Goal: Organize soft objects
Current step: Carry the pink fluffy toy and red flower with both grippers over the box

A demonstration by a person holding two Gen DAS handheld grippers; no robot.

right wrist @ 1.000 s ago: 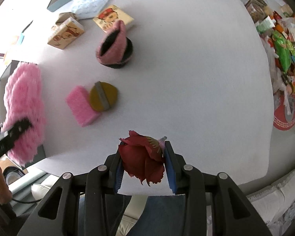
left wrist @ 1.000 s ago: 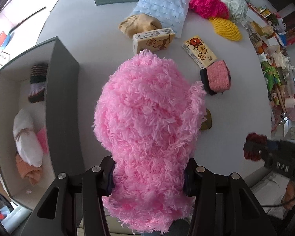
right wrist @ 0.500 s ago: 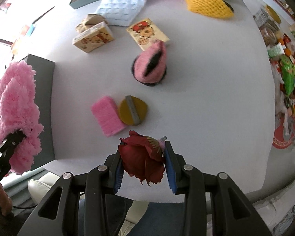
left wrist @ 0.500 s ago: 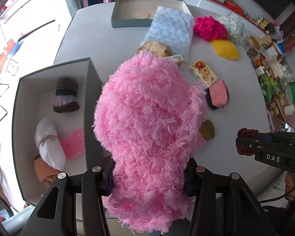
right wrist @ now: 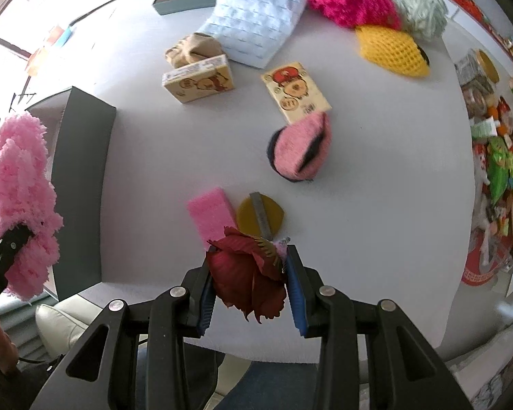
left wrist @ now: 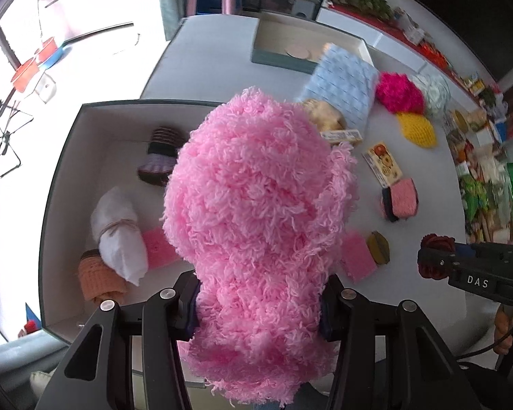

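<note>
Pink fluffy item (left wrist: 256, 225): we hold it clenched in the left gripper (left wrist: 258, 304), now carried over the open box (left wrist: 61, 177).
Change: the box interior has come under us; drop-off is near.
Right gripper (right wrist: 249, 282): clamped on a red fabric flower (right wrist: 248, 278), above the table (right wrist: 376, 205) edge.
Room: bare box floor between the white bundle (left wrist: 118, 235) and the far wall.

The left tool (left wrist: 260, 302) carries the fluffy pink bundle (left wrist: 260, 212) from over the bench (left wrist: 201, 65) toward nine o'clock, now above the open grey box (left wrist: 71, 157).
</note>
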